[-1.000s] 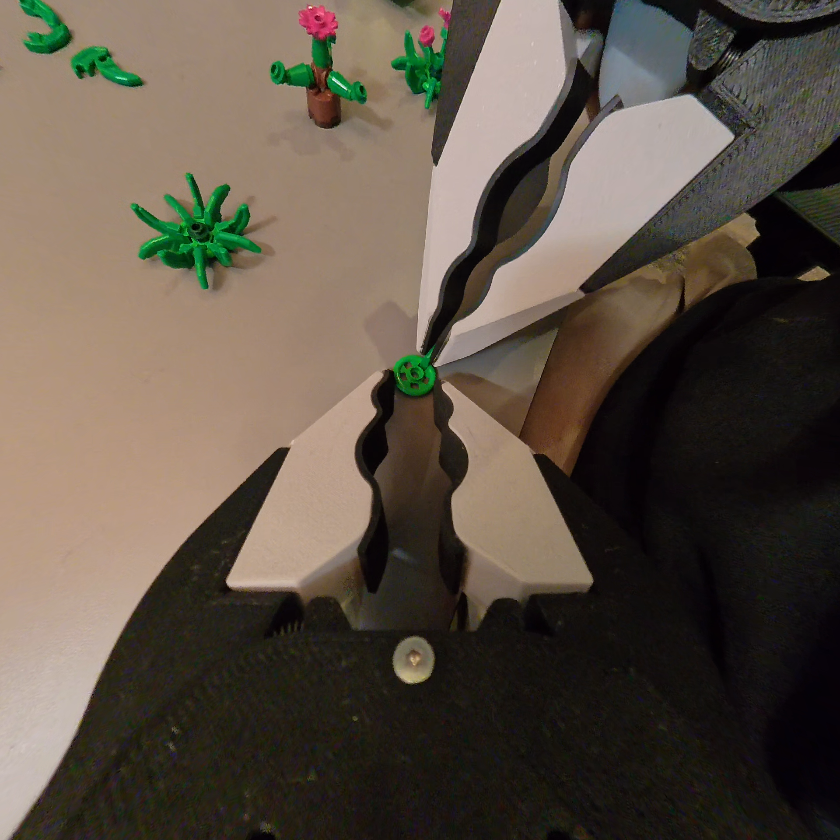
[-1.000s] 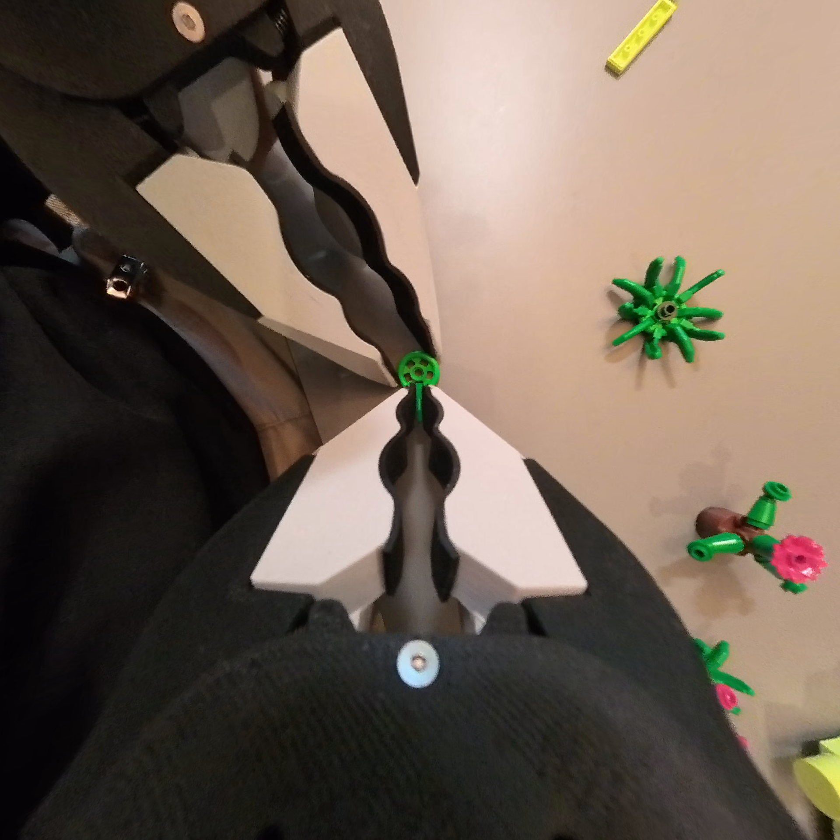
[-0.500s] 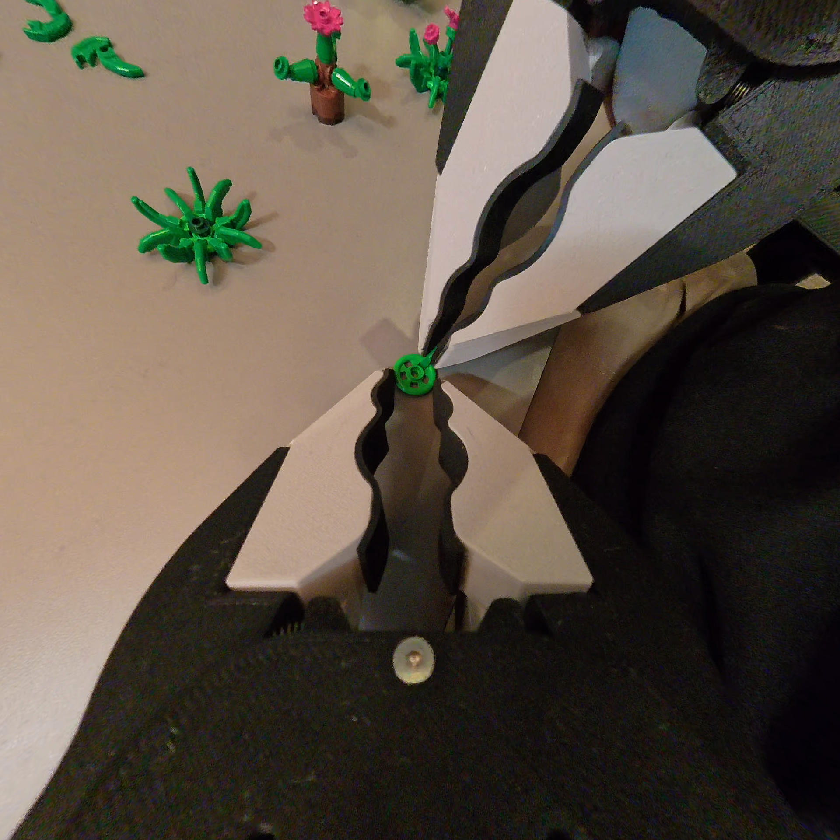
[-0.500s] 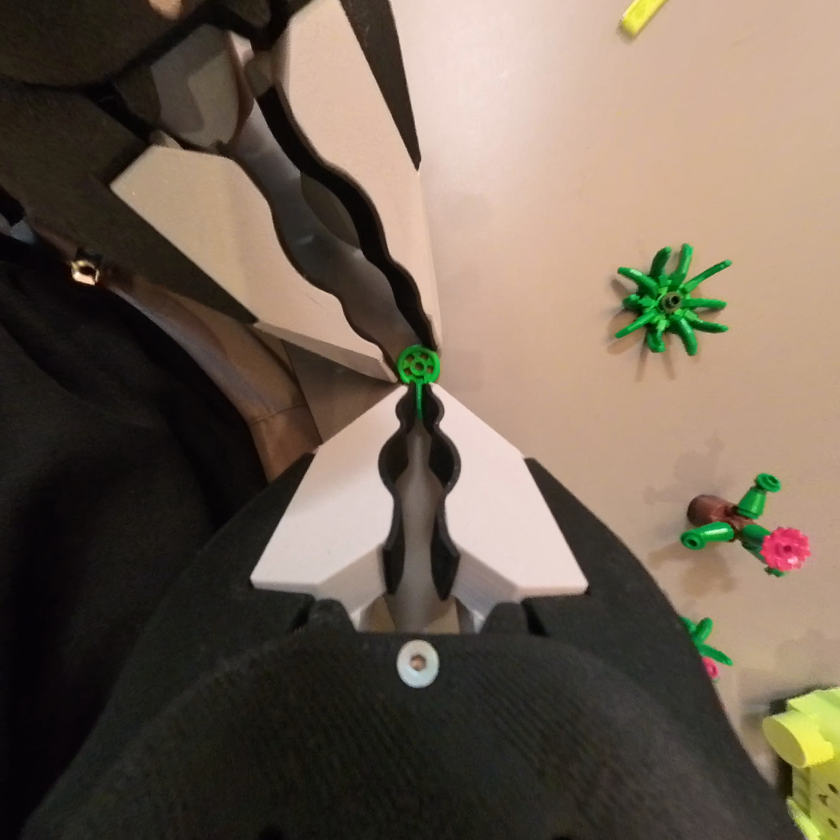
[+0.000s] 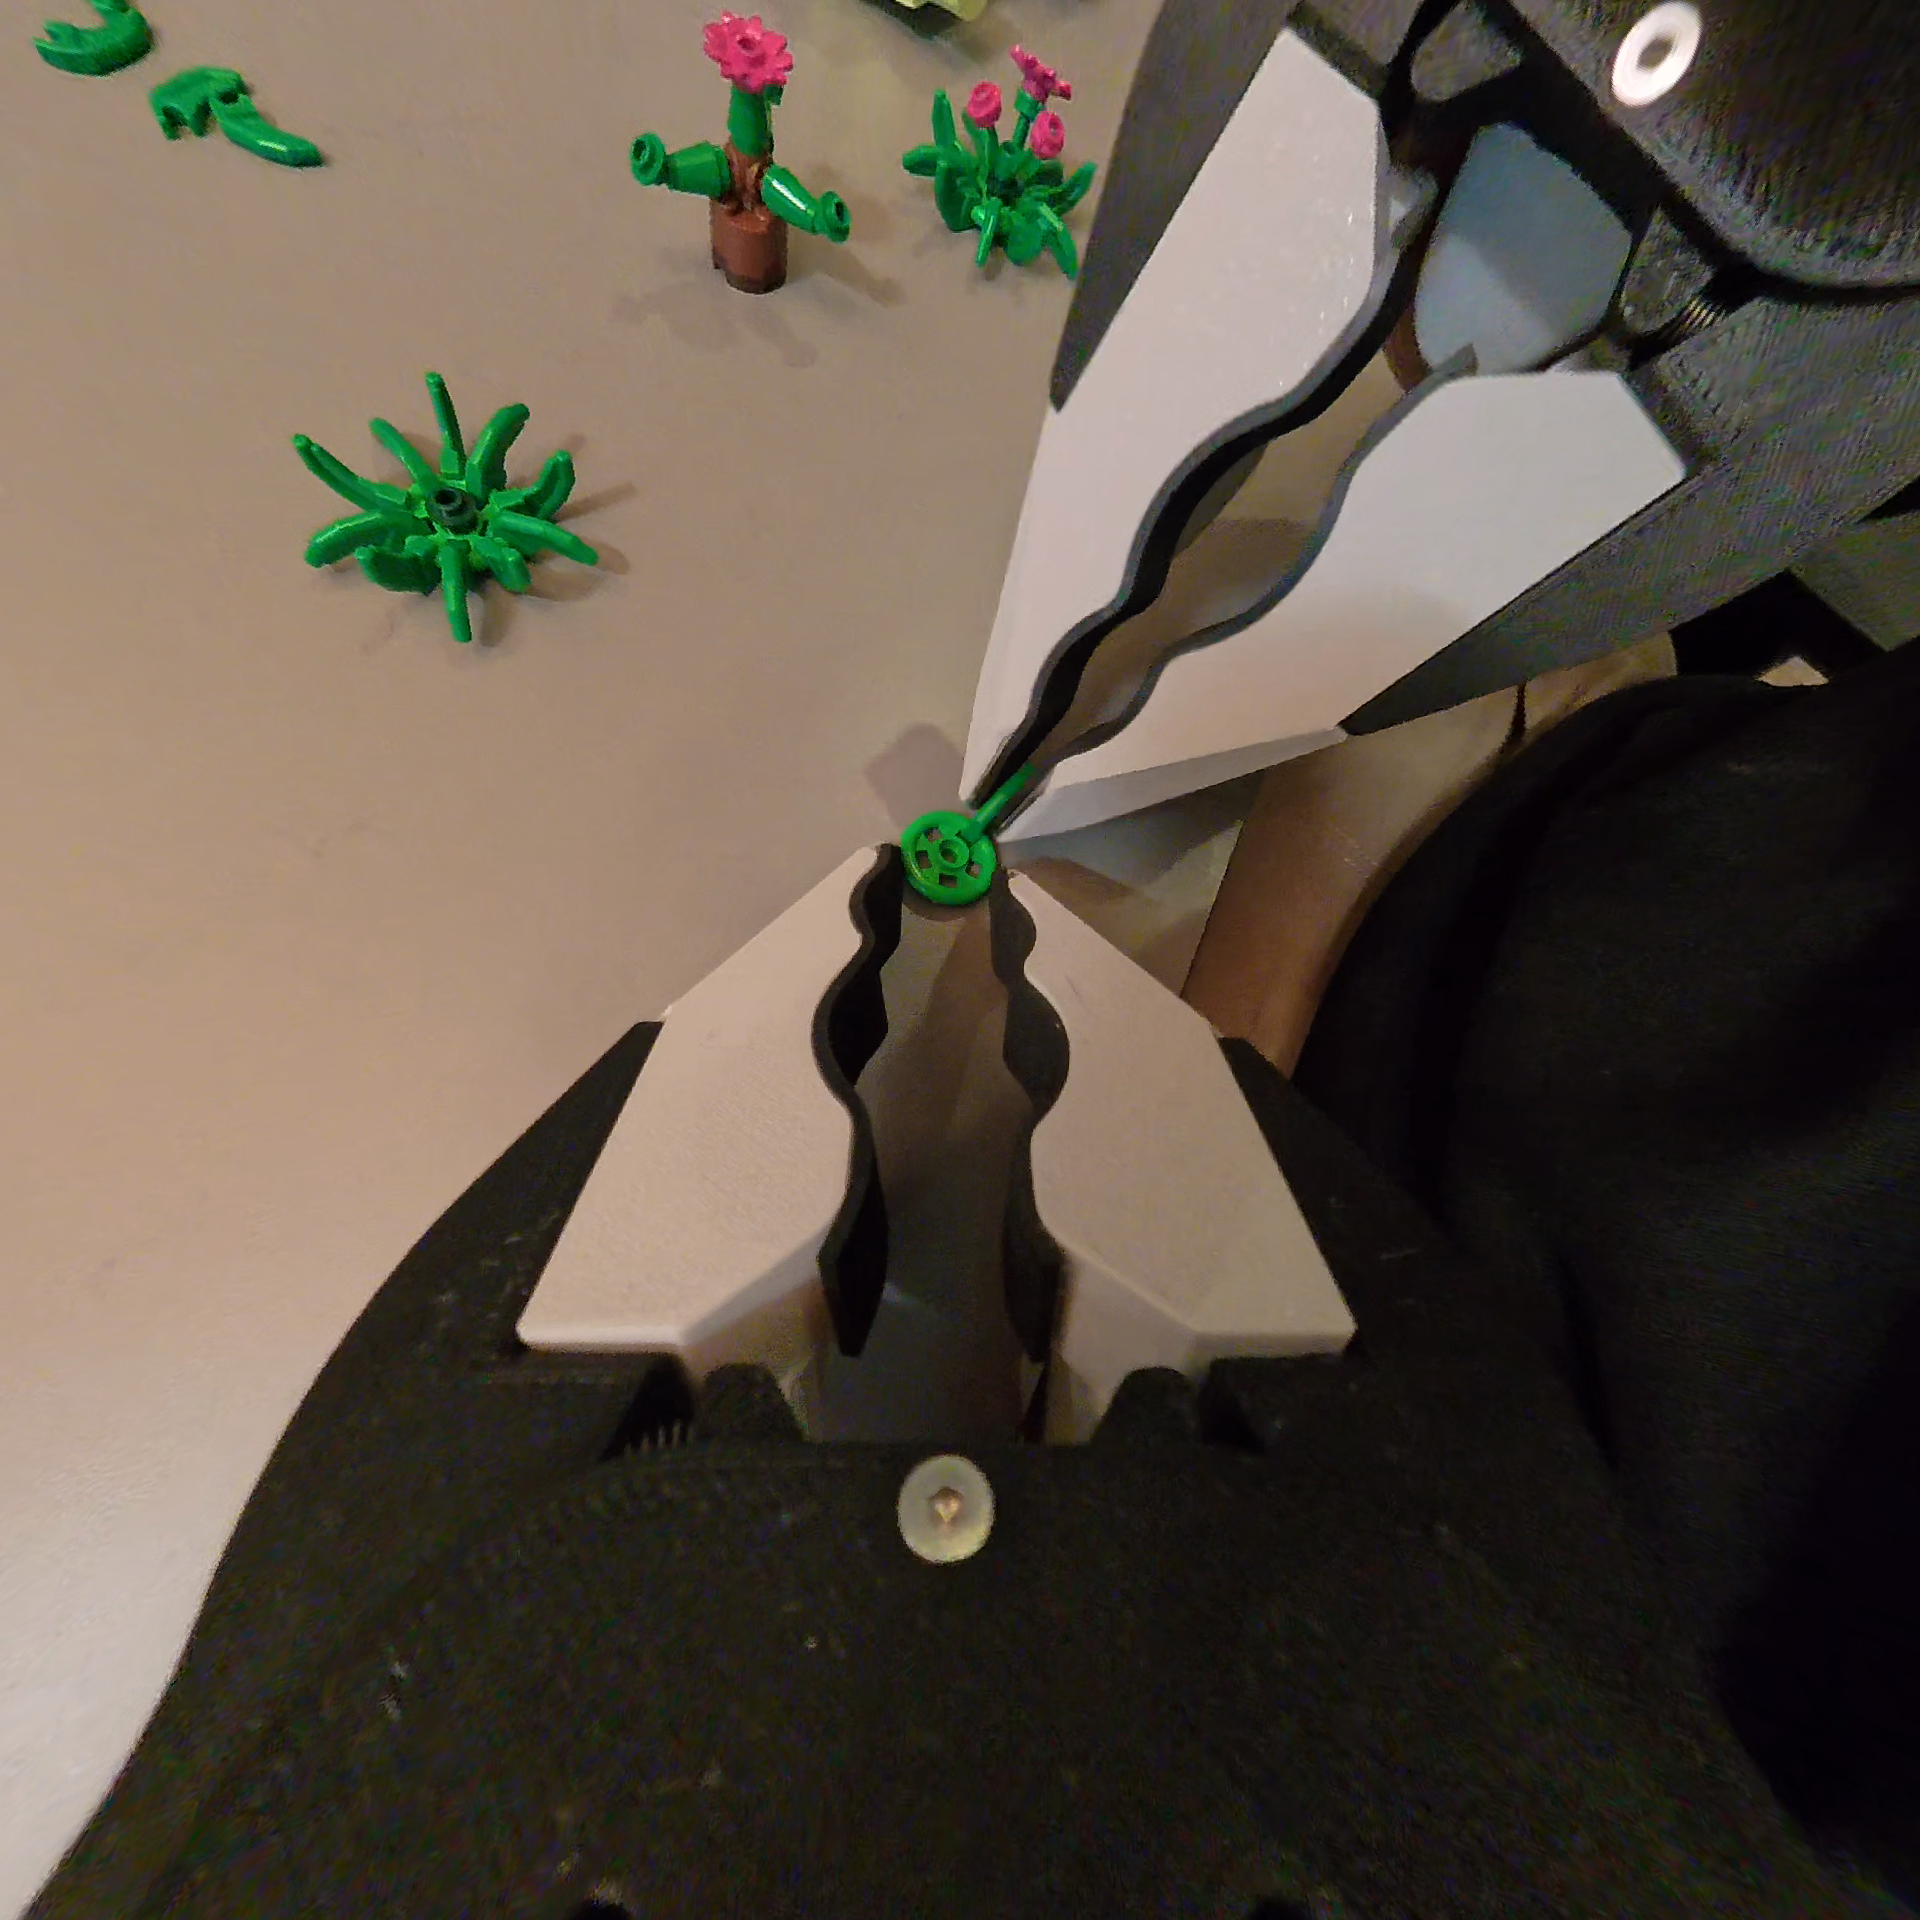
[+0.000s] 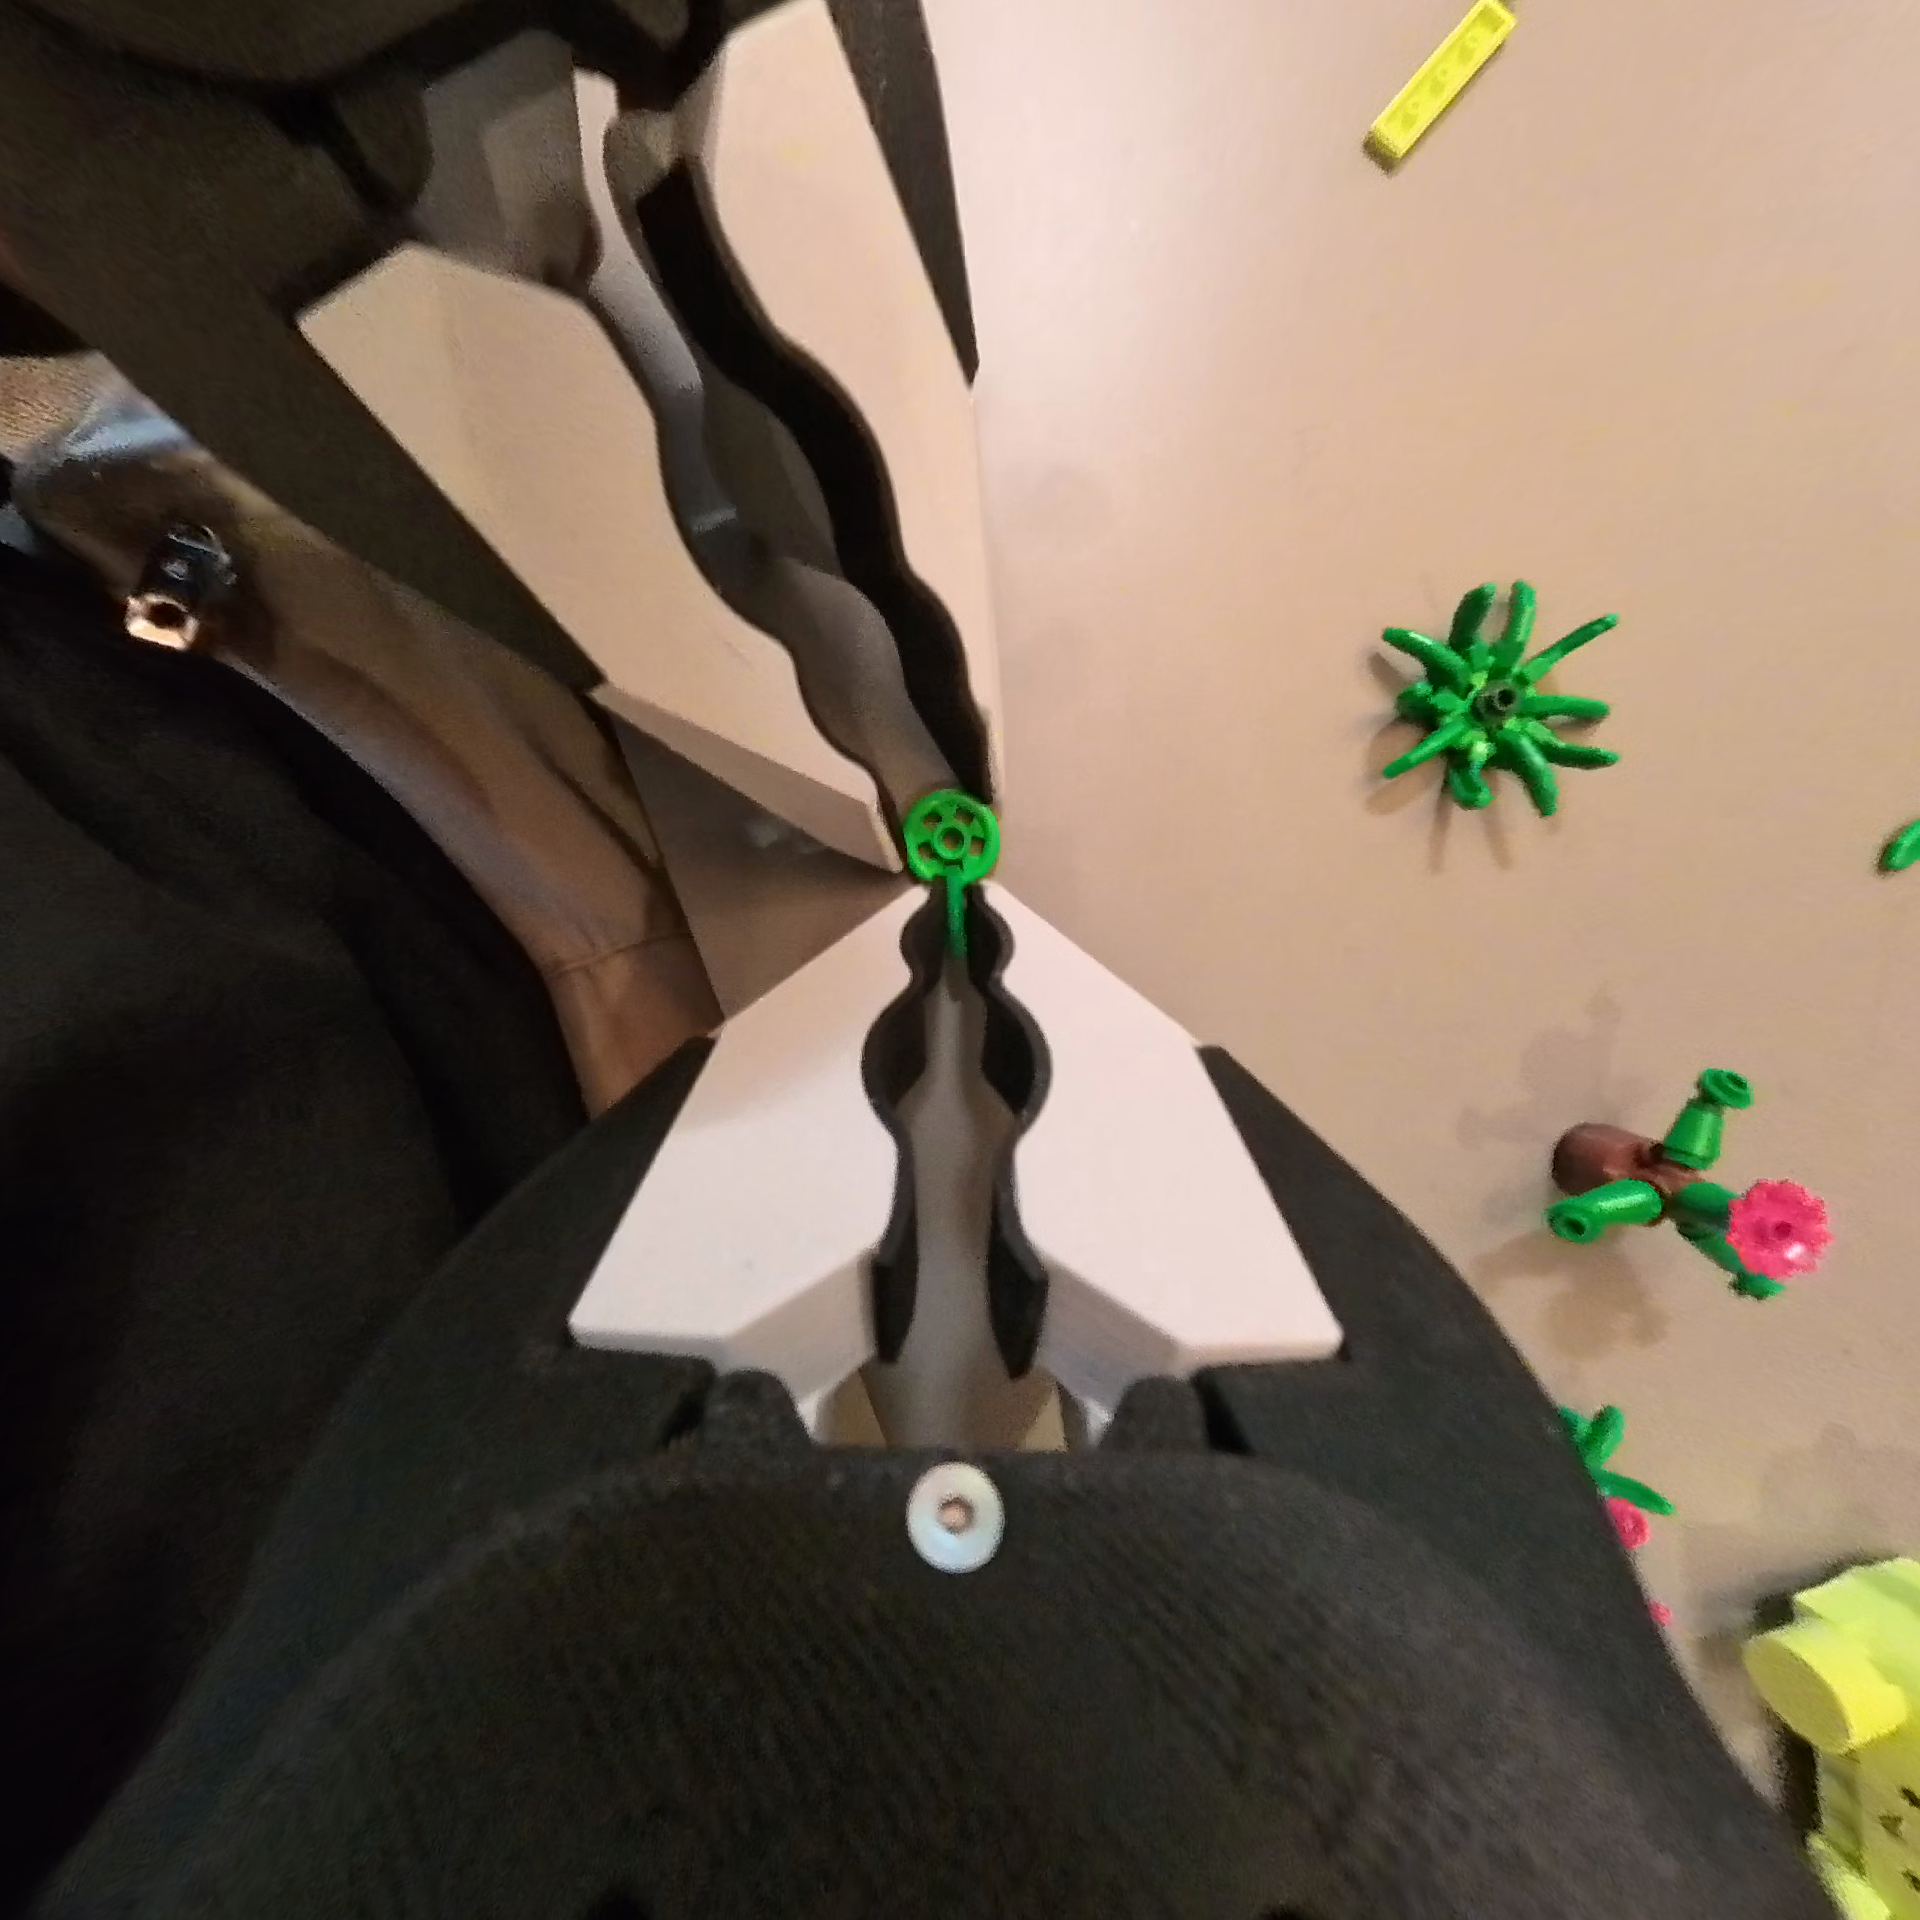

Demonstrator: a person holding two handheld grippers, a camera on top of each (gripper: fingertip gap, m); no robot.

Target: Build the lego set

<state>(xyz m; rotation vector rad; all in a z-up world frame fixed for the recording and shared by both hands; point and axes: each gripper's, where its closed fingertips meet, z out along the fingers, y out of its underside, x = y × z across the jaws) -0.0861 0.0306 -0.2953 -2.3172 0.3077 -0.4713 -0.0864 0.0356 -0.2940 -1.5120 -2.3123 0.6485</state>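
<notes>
Two grippers (image 5: 945, 878) (image 6: 954, 920), spoked green wheel (image 5: 947, 857)

Each camera sits on the back of its own gripper and looks forward along the two fingers, down at a slant onto the table (image 5: 260, 935). The left wrist view faces toward the right gripper (image 5: 997, 795), which comes in from its upper right; the right wrist view faces the left gripper (image 6: 940, 831), which comes in from its upper left. Both are very close to the meeting fingertips. They share the green wheel (image 5: 947, 858) at the tips, the leafy plant (image 5: 447, 514) and the flower stem (image 5: 750, 187), seen from opposite sides.
</notes>
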